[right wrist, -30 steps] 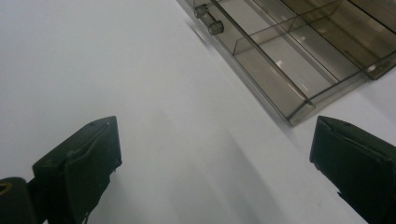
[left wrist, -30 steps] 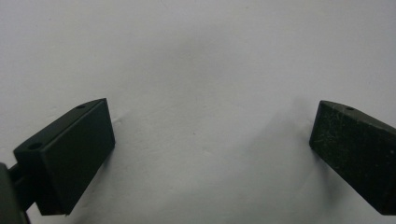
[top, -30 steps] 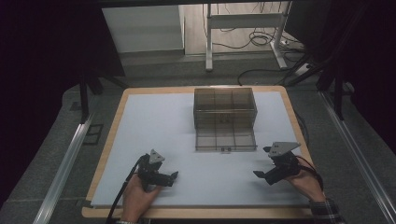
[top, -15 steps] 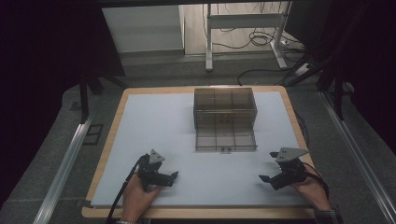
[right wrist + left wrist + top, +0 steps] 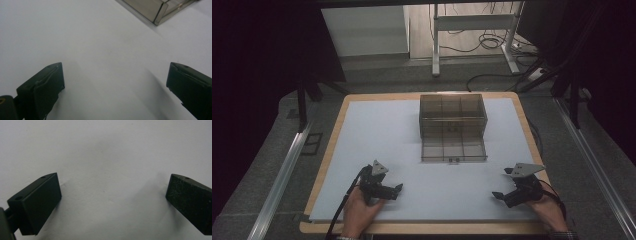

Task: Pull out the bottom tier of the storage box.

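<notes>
Grippers are sitting at the near edge of the table (image 5: 332, 150), one in each of the person's hands, both low over the white sheet (image 5: 382, 130) that is covering the wooden top. Nearest on the left, the left gripper (image 5: 393, 190) is pointing toward the table's middle, its cable trailing back past the left hand (image 5: 359, 212); in the left gripper view its two black jaws are standing wide apart with nothing but bare white sheet (image 5: 105, 157) lying between them. Across on the right, well apart from it, the right gripper (image 5: 498, 195) is resting in the right hand (image 5: 549, 212), a grey three-cornered plate riding on top; its jaws are likewise spread wide and gripping nothing. Farther out, at the middle of the sheet, a clear smoky plastic organiser box (image 5: 453, 127) with divided compartments is lying open, and its corner is showing at the top of the right gripper view (image 5: 160, 10).
</notes>
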{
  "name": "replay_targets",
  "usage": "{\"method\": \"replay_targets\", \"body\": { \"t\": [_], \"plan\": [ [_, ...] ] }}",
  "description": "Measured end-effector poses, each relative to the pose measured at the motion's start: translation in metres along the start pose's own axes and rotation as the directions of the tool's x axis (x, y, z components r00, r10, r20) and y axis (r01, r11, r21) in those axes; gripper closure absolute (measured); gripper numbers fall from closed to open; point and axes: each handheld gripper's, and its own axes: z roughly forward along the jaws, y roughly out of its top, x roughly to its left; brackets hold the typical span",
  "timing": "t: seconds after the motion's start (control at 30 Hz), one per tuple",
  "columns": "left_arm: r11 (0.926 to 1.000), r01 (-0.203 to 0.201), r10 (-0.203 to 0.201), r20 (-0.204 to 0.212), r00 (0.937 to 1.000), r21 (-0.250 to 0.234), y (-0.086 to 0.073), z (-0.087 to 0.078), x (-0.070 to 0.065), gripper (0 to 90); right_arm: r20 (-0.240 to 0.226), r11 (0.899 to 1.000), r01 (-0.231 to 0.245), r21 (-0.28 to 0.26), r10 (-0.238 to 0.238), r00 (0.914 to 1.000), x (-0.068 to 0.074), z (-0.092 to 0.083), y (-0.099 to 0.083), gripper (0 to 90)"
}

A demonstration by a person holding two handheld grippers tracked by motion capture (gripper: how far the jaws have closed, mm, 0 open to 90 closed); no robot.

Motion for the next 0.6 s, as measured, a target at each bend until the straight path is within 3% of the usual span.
{"method": "replay_targets", "body": {
  "t": [0.6],
  "plan": [
    [1.0, 0.001, -0.001, 0.0, 1.0, -0.001, -0.0001, 0.0, -0.0001, 0.0, -0.006, 0.999, -0.016, 0.032, 0.016, 0.9998, -0.0006, 0.0032, -0.0032, 1.1]
  ]
}}
